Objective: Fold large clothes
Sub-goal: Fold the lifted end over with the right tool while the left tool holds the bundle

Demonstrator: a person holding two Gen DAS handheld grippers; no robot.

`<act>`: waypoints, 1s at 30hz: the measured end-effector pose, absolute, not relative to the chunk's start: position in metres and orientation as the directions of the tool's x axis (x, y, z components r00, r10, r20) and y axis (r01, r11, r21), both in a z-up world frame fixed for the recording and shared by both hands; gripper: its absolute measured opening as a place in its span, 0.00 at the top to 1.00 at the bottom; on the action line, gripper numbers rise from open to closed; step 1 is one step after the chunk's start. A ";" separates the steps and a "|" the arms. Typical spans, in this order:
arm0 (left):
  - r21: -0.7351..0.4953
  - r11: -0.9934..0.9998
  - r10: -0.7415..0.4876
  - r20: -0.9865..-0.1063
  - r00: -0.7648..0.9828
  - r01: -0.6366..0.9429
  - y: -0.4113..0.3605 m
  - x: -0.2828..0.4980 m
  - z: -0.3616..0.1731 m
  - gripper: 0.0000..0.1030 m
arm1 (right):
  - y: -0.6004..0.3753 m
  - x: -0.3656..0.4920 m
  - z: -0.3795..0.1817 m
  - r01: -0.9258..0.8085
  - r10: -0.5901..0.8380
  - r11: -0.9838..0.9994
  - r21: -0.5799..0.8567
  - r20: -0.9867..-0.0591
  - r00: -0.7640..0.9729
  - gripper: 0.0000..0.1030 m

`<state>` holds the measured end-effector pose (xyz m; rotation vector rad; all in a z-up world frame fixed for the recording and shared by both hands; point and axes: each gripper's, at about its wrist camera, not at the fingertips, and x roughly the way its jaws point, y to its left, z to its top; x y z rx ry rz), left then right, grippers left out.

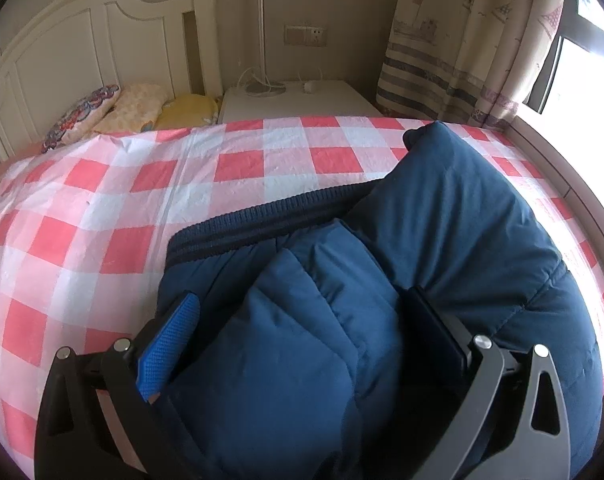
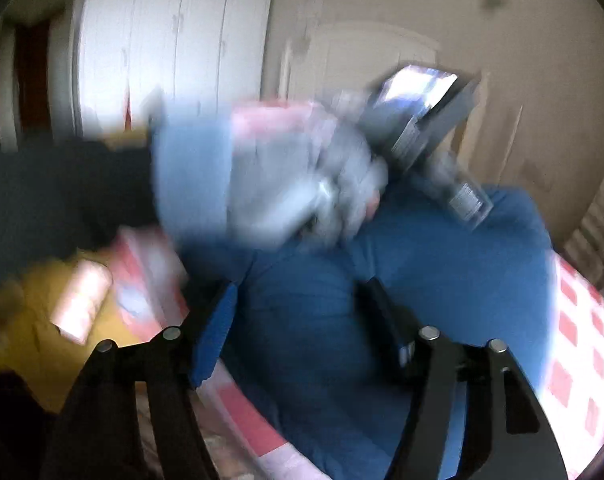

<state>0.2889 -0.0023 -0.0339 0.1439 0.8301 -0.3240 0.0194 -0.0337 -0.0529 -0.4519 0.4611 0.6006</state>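
Observation:
A dark blue padded jacket [image 1: 441, 220] with a ribbed navy hem [image 1: 270, 216] lies bunched on the red-and-white checked bed sheet [image 1: 102, 208]. My left gripper [image 1: 302, 320] stands wide open over it, with a thick fold of the jacket bulging up between its fingers. The right wrist view is blurred. There the jacket [image 2: 461, 260] fills the gap of my right gripper [image 2: 302, 312], and I cannot make out whether the pads press on it. Beyond it, a person's gloved hand [image 2: 333, 188] with a light blue sleeve [image 2: 190, 176] grips the left tool's body [image 2: 421, 120].
A white headboard [image 1: 82, 48] and pillows [image 1: 110, 108] stand at the bed's far left. A white bedside table [image 1: 294, 100], a curtain [image 1: 461, 40] and a window [image 1: 581, 60] lie beyond. A white wardrobe [image 2: 174, 40], yellow floor [image 2: 42, 340] and a pale roll [image 2: 82, 304] show on the right gripper's side.

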 end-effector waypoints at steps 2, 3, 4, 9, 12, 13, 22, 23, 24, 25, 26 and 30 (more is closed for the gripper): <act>0.005 0.946 -0.207 -0.763 0.613 0.325 -0.001 0.287 -0.028 0.02 | -0.033 0.019 -0.055 -0.614 0.414 0.745 -0.261 -0.540 0.732 0.34; 0.012 0.952 -0.188 -0.768 0.612 0.307 0.000 0.286 -0.023 0.02 | -0.035 0.020 -0.053 -0.619 0.418 0.745 -0.248 -0.550 0.723 0.34; 0.030 0.960 -0.158 -0.767 0.622 0.280 0.001 0.283 -0.015 0.02 | -0.035 0.020 -0.052 -0.622 0.417 0.742 -0.251 -0.554 0.720 0.34; 0.025 0.990 -0.087 -0.677 0.731 0.141 0.013 0.266 0.033 0.02 | -0.030 0.022 -0.055 -0.613 0.404 0.741 -0.273 -0.548 0.733 0.34; 0.051 0.999 0.040 -0.677 0.735 -0.008 0.015 0.271 0.030 0.02 | -0.030 0.021 -0.056 -0.615 0.408 0.742 -0.267 -0.548 0.731 0.34; 0.056 0.997 0.070 -0.691 0.719 -0.044 0.015 0.275 0.018 0.02 | -0.031 0.021 -0.056 -0.616 0.411 0.742 -0.264 -0.547 0.729 0.34; 0.092 0.993 0.119 -0.724 0.679 -0.077 0.015 0.287 -0.028 0.02 | -0.068 0.017 -0.026 -0.691 0.529 0.705 -0.159 -0.531 0.662 0.35; 0.093 0.993 0.121 -0.722 0.681 -0.078 0.015 0.287 -0.028 0.02 | -0.085 0.020 -0.015 -0.670 0.535 0.731 -0.129 -0.500 0.681 0.35; 0.092 0.993 0.120 -0.723 0.681 -0.078 0.016 0.286 -0.029 0.02 | -0.099 0.025 -0.007 -0.647 0.531 0.754 -0.110 -0.479 0.699 0.35; 0.091 0.993 0.120 -0.722 0.682 -0.078 0.016 0.286 -0.028 0.02 | -0.119 0.034 0.002 -0.608 0.512 0.789 -0.089 -0.453 0.730 0.35; 0.094 0.992 0.123 -0.720 0.683 -0.080 0.016 0.286 -0.028 0.02 | -0.131 0.042 0.006 -0.584 0.497 0.808 -0.079 -0.443 0.746 0.36; 0.101 0.991 0.132 -0.708 0.694 -0.086 0.016 0.283 -0.027 0.02 | -0.181 0.106 0.024 -0.491 0.431 0.871 -0.020 -0.452 0.781 0.45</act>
